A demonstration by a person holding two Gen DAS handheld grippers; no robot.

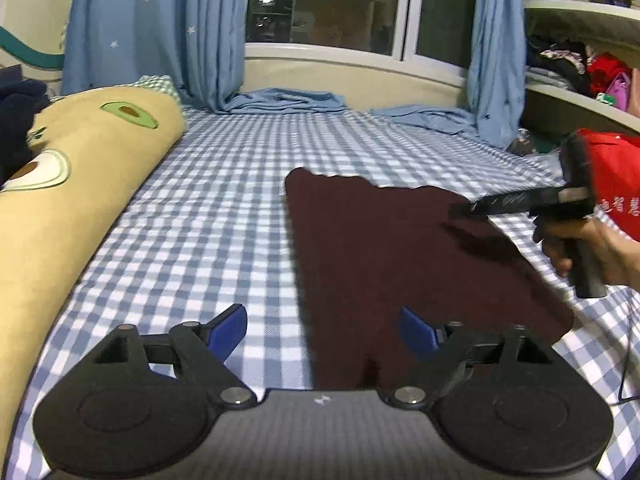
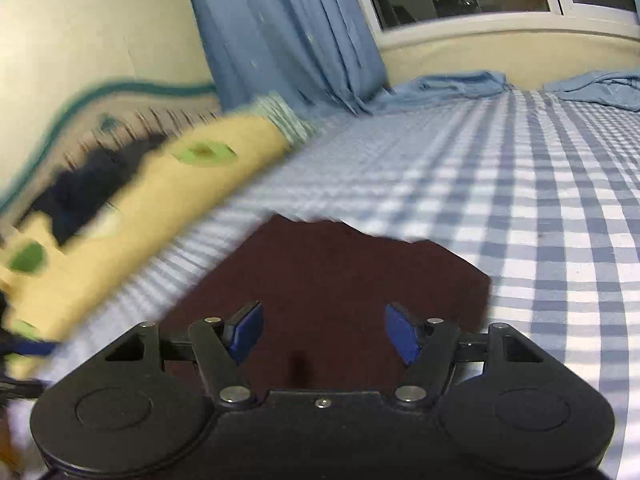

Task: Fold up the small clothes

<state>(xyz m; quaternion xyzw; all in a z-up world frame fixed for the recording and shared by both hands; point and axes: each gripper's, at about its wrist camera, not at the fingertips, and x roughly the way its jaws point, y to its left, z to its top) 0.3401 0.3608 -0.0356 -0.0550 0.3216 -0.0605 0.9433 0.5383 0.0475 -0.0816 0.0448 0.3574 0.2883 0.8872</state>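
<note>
A dark maroon garment point(image 1: 400, 256) lies flat on the blue-and-white checked bed sheet point(image 1: 216, 200). My left gripper point(image 1: 322, 332) hovers open over its near left edge, nothing between the blue pads. In the left wrist view the other gripper point(image 1: 468, 210) reaches in from the right over the garment's right side, held by a hand with a red sleeve. In the right wrist view, which is blurred, my right gripper point(image 2: 324, 330) is open above the maroon garment point(image 2: 328, 276), nothing between its pads.
A yellow avocado-print bolster point(image 1: 68, 176) lies along the left side of the bed. Blue curtains point(image 1: 152, 28) hang at the window and pool on the far end. Shelves with clothes point(image 1: 576, 68) stand at the right. A thin black cable point(image 1: 626, 364) trails at the right edge.
</note>
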